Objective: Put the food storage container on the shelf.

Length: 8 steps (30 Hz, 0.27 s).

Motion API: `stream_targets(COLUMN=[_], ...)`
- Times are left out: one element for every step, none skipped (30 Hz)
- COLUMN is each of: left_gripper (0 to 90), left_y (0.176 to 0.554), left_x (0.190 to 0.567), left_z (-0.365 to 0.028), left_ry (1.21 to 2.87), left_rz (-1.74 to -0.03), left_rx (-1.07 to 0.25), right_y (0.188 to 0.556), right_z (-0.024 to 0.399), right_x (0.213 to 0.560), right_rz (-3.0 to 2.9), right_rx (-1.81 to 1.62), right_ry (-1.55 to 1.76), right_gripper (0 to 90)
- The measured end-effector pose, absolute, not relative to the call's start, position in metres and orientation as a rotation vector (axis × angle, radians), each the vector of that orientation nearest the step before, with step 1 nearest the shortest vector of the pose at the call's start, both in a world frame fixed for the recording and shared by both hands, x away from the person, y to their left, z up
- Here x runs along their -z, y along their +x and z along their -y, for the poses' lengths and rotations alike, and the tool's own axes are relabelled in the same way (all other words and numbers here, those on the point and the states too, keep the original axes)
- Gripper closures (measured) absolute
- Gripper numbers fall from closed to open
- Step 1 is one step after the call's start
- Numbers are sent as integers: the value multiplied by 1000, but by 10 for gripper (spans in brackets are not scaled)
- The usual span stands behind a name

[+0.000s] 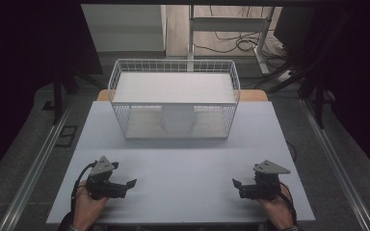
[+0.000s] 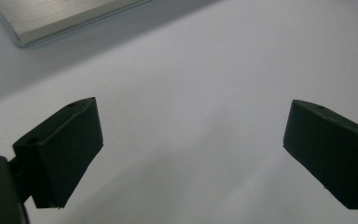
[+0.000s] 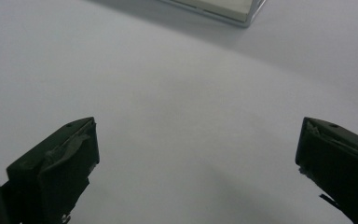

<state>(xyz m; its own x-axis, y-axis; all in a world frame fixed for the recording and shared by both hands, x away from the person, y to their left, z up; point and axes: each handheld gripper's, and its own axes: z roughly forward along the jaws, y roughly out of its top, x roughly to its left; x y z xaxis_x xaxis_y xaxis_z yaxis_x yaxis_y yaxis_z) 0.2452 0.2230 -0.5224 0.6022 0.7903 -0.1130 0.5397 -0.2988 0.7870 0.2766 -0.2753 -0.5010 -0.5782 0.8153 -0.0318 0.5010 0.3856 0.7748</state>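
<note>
— Both grippers are resting low on the table (image 1: pixel 183 187) in the high view: the left gripper (image 1: pixel 125 185) and the right gripper (image 1: pixel 241 186) are pointing at each other, jaws spread, holding nothing. The wire basket (image 1: pixel 173 98) is sitting well apart from them at the far end, with a white cup (image 1: pixel 177 119) standing under its shelf.

— Where is the risk lying?

— In the left gripper view, the left gripper (image 2: pixel 191 149) is gaping over bare table, with just a corner of the basket's base (image 2: pixel 51 21) showing. In the right gripper view, the right gripper (image 3: pixel 198 163) is equally wide, another base corner (image 3: pixel 223 9) showing far off. I am judging that a reach for the cup could be snagging a jaw on the wire, shoving the basket or tipping the cup.
</note>
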Motion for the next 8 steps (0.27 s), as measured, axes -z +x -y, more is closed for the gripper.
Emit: stream_targets(left_gripper=[43,43,43,43,44,44,43,44], left_y=[245,245,246,246,246,246,246,246], left_x=[523,523,524,524,524,524,524,524], left_z=[-223,-224,-224,-224,-223,-223,-223,-223], left_ry=[1987,1987,1988,1989,1989,1991,1995,1995], left_rz=[-1057,-1059,-1061,-1062,-1062,-1060,-1057,-1057], left_rx=[-373,-367,-366,-364,-362,-361,-363,-363], right_y=[276,276,276,277,277,277,277,277], right_z=[275,275,275,275,275,274,273,273], right_x=[502,503,504,504,505,505,506,506], right_rz=[-2242,-2245,-2251,-2256,-2261,-2265,-2267,-2271], right_rx=[-1036,-1030,-1025,-1021,-1016,-1009,-999,-991], right_ry=[1140,1146,1149,1152,1151,1148,1142,1138], right_gripper=[0,0,0,0,0,0,0,0])
